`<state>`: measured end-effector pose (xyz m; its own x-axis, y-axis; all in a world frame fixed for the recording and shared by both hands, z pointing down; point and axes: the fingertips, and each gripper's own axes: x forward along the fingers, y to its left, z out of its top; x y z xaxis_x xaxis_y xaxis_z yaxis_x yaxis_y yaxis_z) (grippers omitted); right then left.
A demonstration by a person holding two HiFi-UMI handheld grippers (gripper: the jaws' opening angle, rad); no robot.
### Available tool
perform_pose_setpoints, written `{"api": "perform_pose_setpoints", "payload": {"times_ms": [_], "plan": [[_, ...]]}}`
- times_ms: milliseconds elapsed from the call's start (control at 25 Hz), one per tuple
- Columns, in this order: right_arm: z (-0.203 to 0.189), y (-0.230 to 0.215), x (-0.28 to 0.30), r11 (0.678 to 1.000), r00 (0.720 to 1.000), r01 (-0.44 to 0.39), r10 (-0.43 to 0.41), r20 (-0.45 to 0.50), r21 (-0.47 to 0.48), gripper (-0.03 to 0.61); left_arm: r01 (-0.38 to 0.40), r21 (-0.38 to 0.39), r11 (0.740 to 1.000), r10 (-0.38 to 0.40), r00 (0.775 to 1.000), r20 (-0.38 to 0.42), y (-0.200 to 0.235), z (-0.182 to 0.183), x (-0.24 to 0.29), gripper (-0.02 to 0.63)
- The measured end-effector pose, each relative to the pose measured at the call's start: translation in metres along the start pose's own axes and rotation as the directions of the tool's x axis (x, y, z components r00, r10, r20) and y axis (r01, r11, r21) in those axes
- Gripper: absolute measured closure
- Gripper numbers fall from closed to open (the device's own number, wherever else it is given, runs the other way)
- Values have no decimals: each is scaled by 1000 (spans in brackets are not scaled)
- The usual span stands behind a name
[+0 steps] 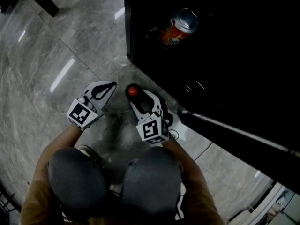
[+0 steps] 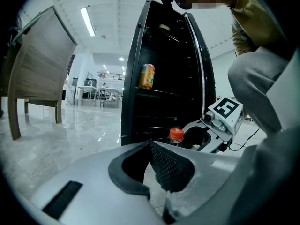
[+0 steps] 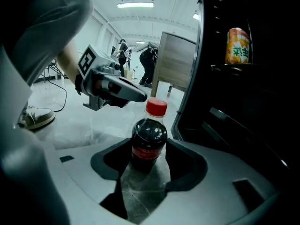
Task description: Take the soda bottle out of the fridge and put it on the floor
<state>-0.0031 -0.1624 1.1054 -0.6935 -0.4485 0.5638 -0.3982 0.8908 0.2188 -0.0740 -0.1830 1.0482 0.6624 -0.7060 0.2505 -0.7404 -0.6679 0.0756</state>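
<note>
The grey marble-patterned floor was glossy and threw back streaks of the ceiling lights. A dark soda bottle with a red cap stood upright on it, just in front of the open black fridge, which also rested on the tiles. Inside the fridge, an orange drink can stood upright on a dark shelf. Farther off, the legs of a wooden table met the floor, and a pale sneaker lay flat on it.
</note>
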Motion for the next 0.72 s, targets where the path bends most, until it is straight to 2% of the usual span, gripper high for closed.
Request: {"api": "perform_pose_setpoints", "payload": {"times_ms": [200, 320, 480, 600, 720], "plan": [[-1, 0, -8, 1000, 1000, 1, -1, -23, 3, 382, -9, -29, 1000, 9, 1000, -3, 5, -4, 1, 615], [4, 0, -16, 1000, 999, 7, -7, -39, 13, 448, -28, -60, 998, 27, 1000, -7, 12, 2, -3, 615], [5, 9, -30, 998, 999, 0, 3, -48, 71, 437, -13, -70, 997, 11, 1000, -17, 0, 12, -9, 614], [22, 2, -34, 994, 997, 7, 2, -80, 107, 485, 4, -79, 997, -5, 1000, -9, -5, 26, -16, 614], [43, -2, -42, 989, 996, 21, -9, -85, 144, 489, -10, -113, 993, 7, 1000, -24, -15, 43, -33, 614]]}}
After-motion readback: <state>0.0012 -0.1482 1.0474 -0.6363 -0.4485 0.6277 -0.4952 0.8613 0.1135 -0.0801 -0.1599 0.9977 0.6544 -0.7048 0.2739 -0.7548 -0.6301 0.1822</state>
